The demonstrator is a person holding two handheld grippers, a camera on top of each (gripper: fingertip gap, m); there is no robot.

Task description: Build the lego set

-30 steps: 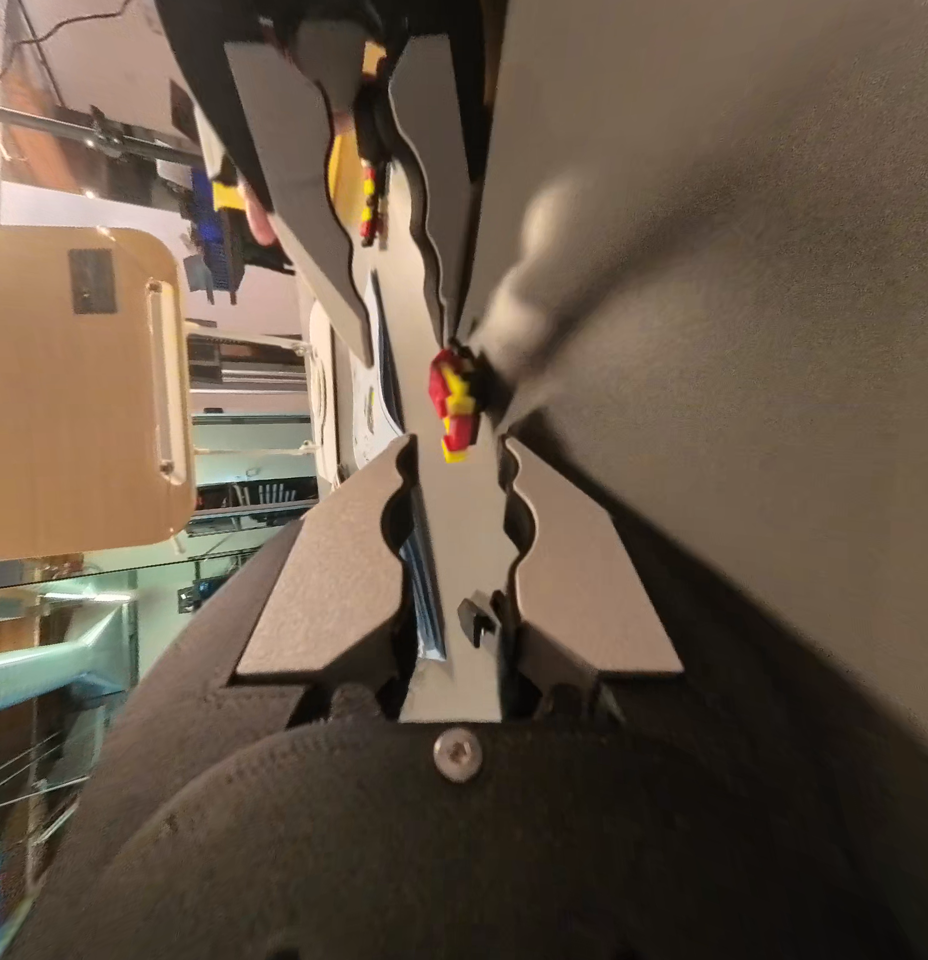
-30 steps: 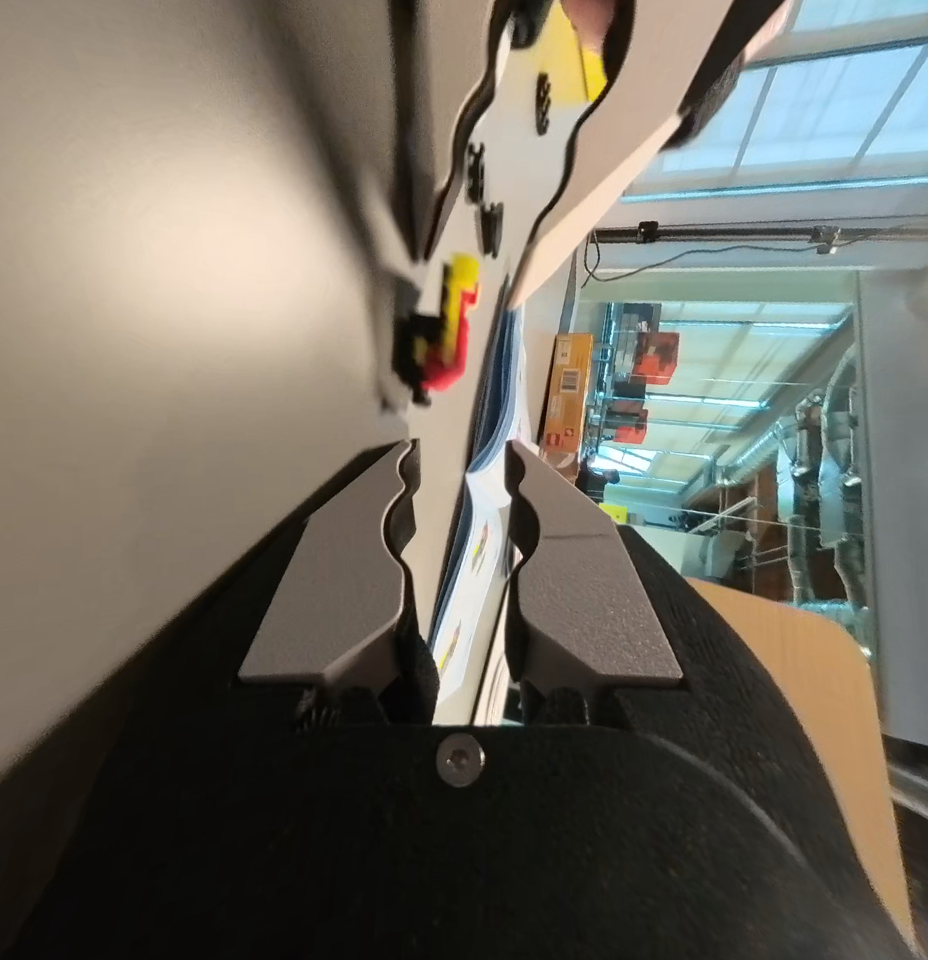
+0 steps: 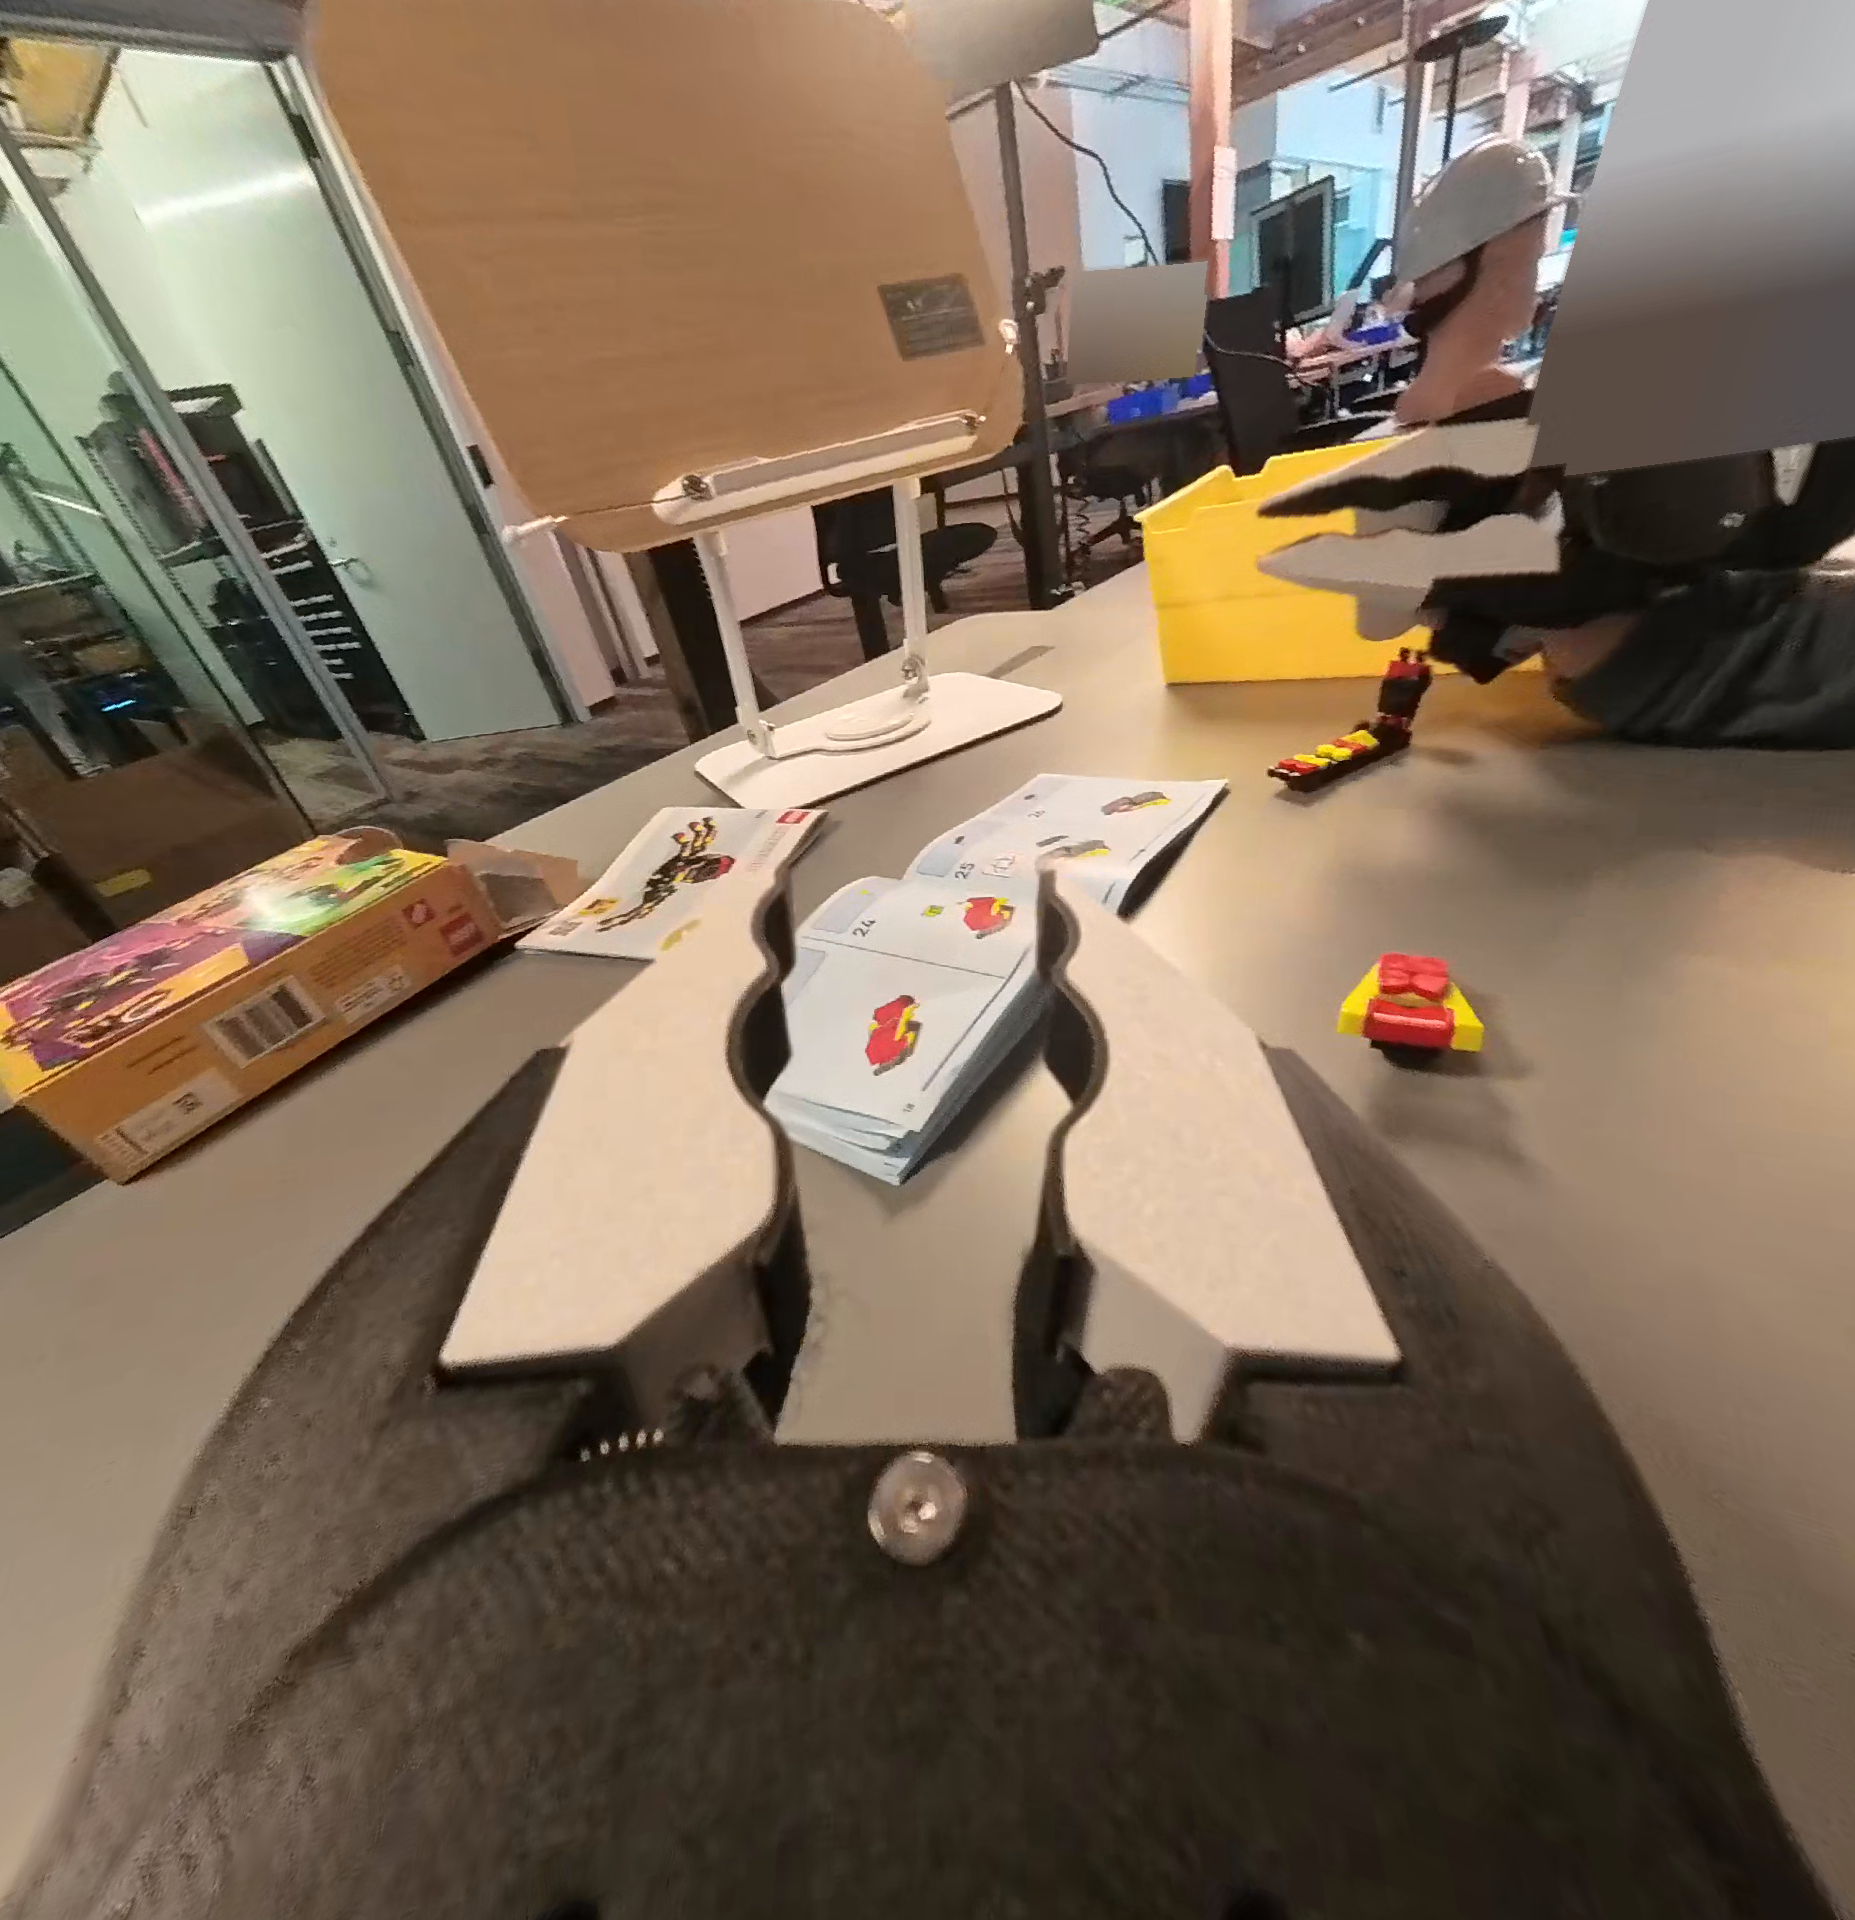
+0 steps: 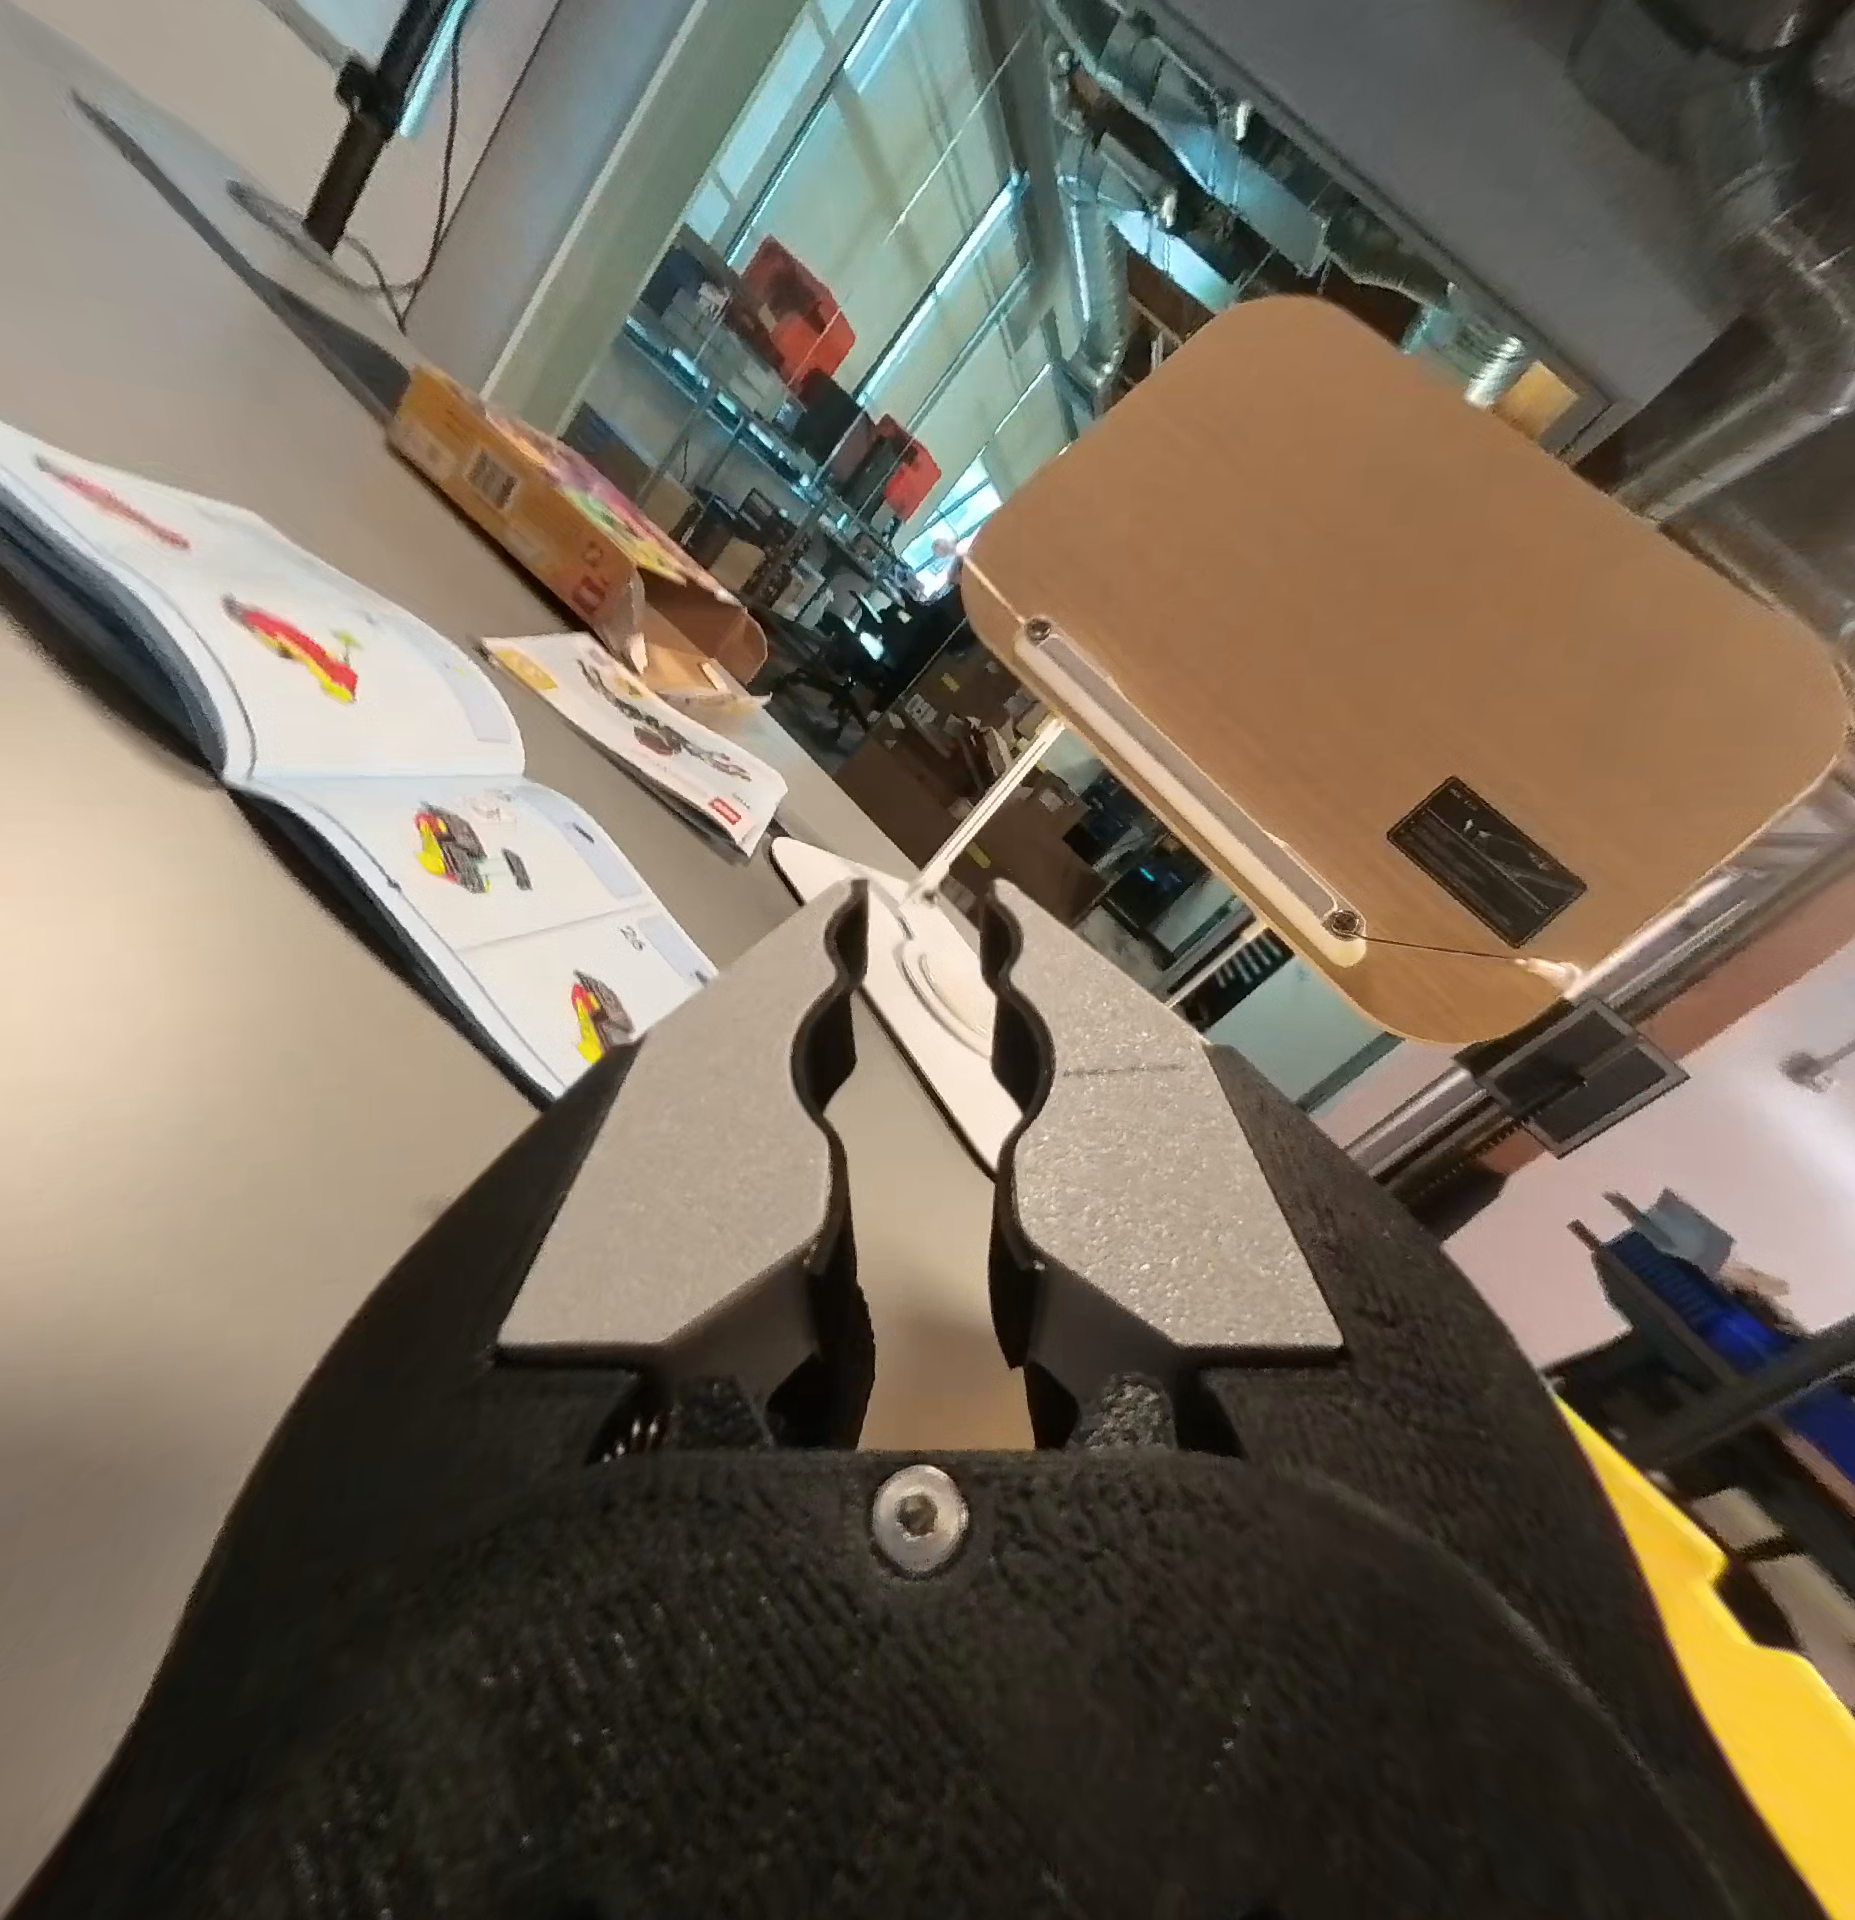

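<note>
In the left wrist view my left gripper (image 3: 912, 894) is open and empty, low over the grey table (image 3: 1525, 1195). An open instruction booklet (image 3: 923, 1008) lies just beyond its fingertips. A small red and yellow lego assembly (image 3: 1411, 1008) sits on the table to the right, apart from both grippers. A long black, red and yellow assembly (image 3: 1349, 743) lies farther back. My right gripper (image 3: 1411, 551) shows above it, by the yellow bin (image 3: 1245, 592). In the right wrist view my right gripper (image 4: 923, 914) is open and empty, and the booklet (image 4: 362, 727) lies to its left.
A lego box (image 3: 227, 997) lies at the left, and a second booklet (image 3: 684, 883) lies beside it. A wooden board on a white stand (image 3: 674, 260) rises at the back. The right wrist view shows the box (image 4: 528, 499), the board (image 4: 1401, 665) and the bin (image 4: 1733, 1714). My right fingertips sit around 25 centimetres from my left ones.
Both grippers were on their sides, close together around the small red and yellow assembly. They have drawn apart and turned upright, and the assembly now lies alone on the table.
</note>
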